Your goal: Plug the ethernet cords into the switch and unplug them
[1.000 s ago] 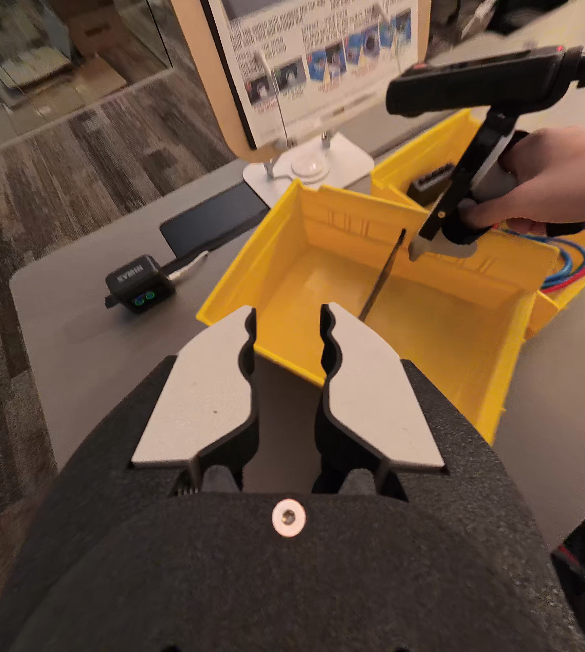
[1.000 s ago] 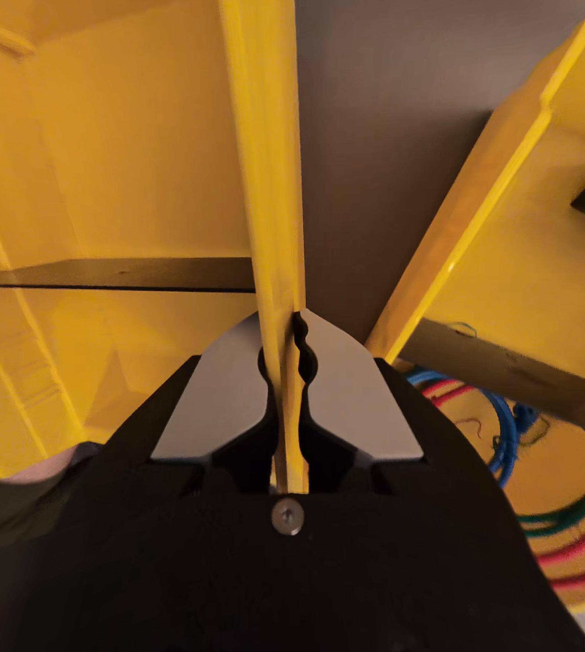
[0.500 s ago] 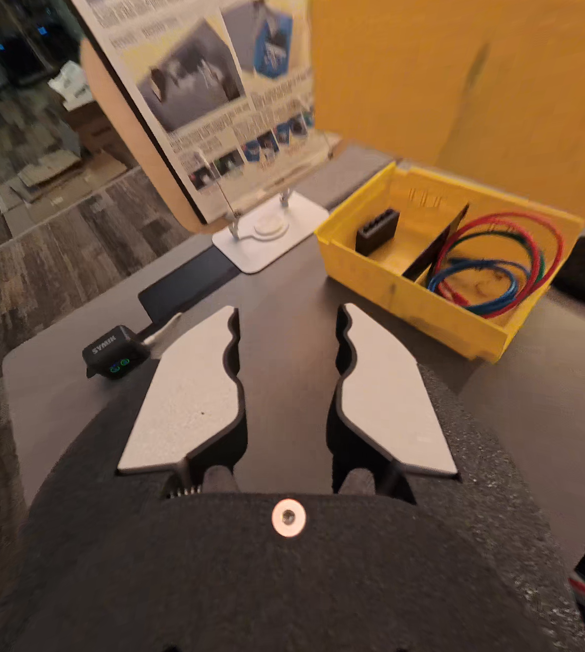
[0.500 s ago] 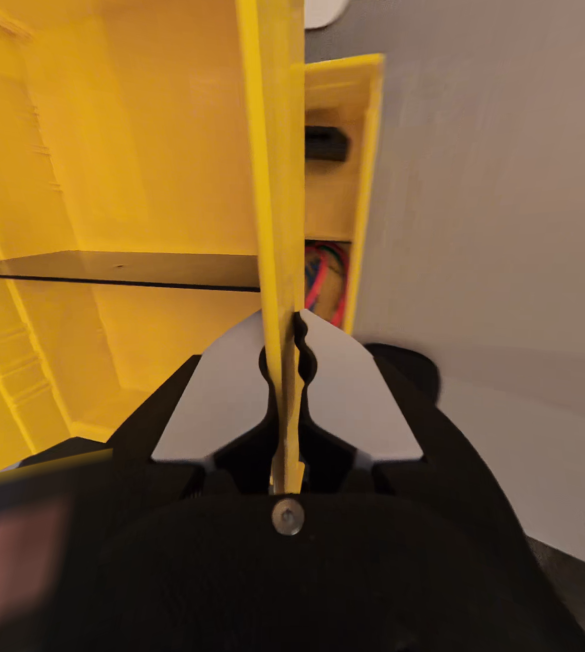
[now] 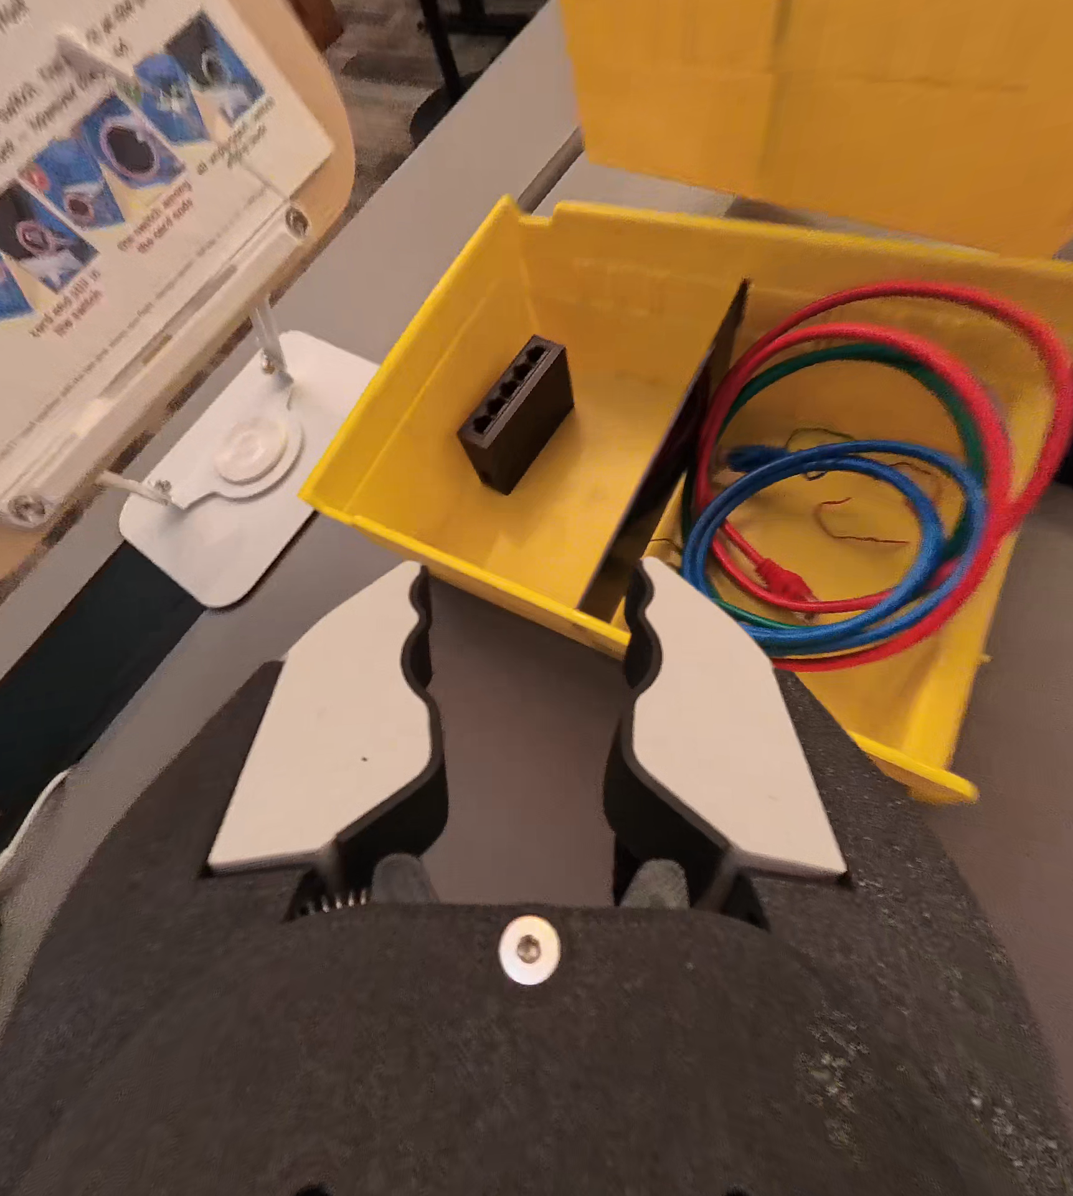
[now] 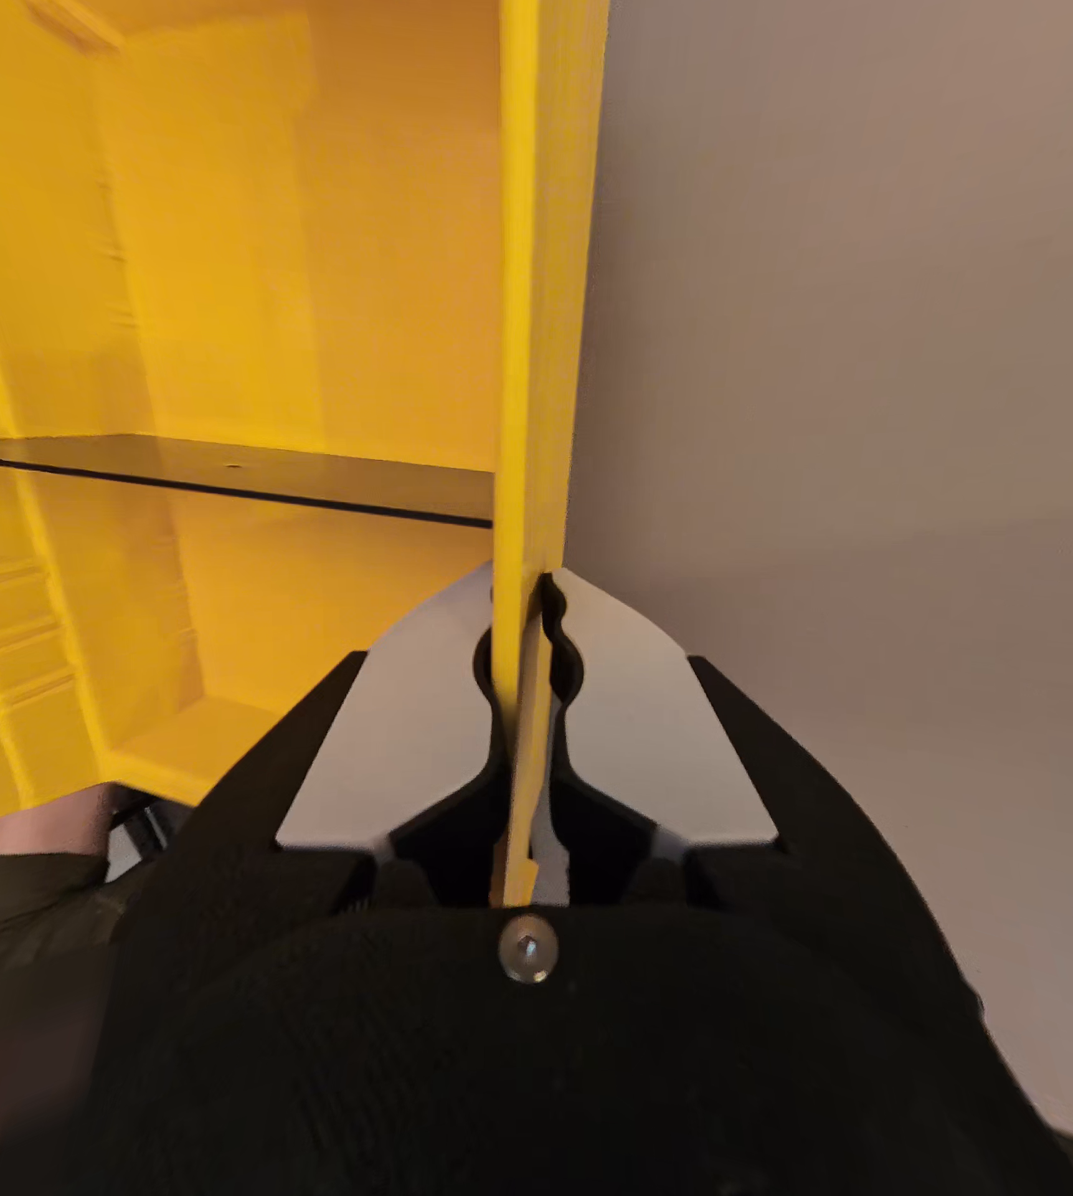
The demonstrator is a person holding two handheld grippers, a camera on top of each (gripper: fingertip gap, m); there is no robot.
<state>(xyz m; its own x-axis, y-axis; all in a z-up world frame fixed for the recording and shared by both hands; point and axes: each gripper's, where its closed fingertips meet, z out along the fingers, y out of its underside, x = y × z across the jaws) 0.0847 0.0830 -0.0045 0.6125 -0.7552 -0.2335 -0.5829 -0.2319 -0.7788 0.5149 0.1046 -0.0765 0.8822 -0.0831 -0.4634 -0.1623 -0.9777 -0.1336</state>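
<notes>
In the left wrist view a yellow bin (image 5: 430,362) with a black divider (image 5: 682,446) stands on the grey table. A black switch (image 5: 517,414) lies in its left compartment. Coiled red, green and blue ethernet cords (image 5: 844,602) lie in its right compartment. My left gripper (image 5: 527,602) is open and empty just before the bin's near rim. My right gripper (image 6: 517,602) is shut on the side wall of a second, empty yellow bin (image 6: 546,323) and holds it up. That lifted bin also shows at the top of the left wrist view (image 5: 844,97).
A tilted instruction sheet on a white stand (image 5: 216,479) is at the left. A dark flat pad (image 5: 81,666) lies before it. A black divider (image 6: 229,466) crosses the held bin. A person's sleeve (image 6: 22,906) shows at the lower left. Grey table (image 6: 876,453) lies to the right. The left gripper's tips are roughly 45 cm from the right gripper's.
My right gripper has lifted the empty bin off the table and carried it up and away. My left gripper has opened wider and moved up to the bin with the switch and cords.
</notes>
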